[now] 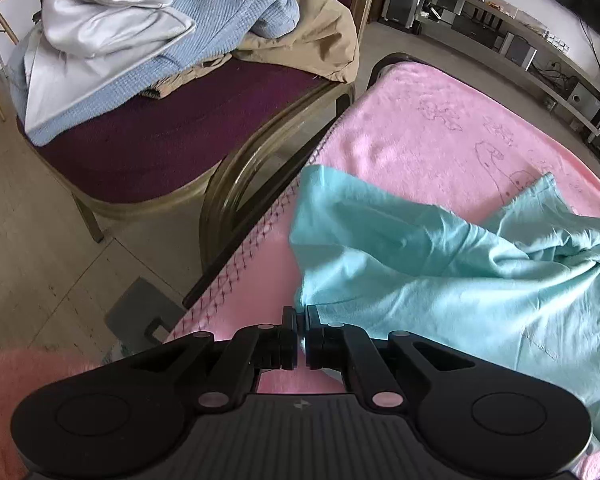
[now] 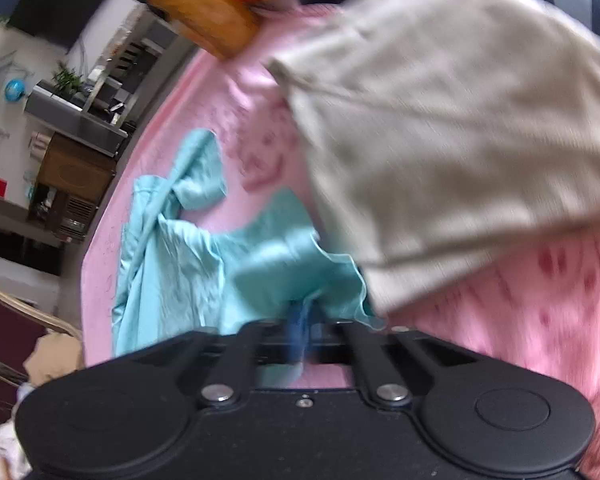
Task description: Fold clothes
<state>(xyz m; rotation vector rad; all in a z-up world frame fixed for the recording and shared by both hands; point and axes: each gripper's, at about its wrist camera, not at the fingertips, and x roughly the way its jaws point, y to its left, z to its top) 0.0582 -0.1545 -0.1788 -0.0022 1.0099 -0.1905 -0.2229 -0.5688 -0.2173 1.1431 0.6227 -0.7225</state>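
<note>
A crumpled teal garment point(image 1: 452, 276) lies on a pink blanket point(image 1: 412, 128) that covers the table. My left gripper point(image 1: 302, 316) is shut, pinching the garment's near left corner at the blanket's edge. In the blurred right wrist view the same teal garment point(image 2: 188, 264) spreads to the left, and my right gripper point(image 2: 300, 320) is shut on a bunched fold of it. A folded beige garment point(image 2: 452, 132) lies on the pink blanket point(image 2: 540, 300) just right of that gripper.
A chair with a dark purple seat point(image 1: 140, 148) stands left of the table, piled with white point(image 1: 112, 12), light blue point(image 1: 220, 28) and tan point(image 1: 312, 40) clothes. Grey shelving point(image 1: 512, 28) lines the far wall. An orange object point(image 2: 204, 12) sits at the blanket's far end.
</note>
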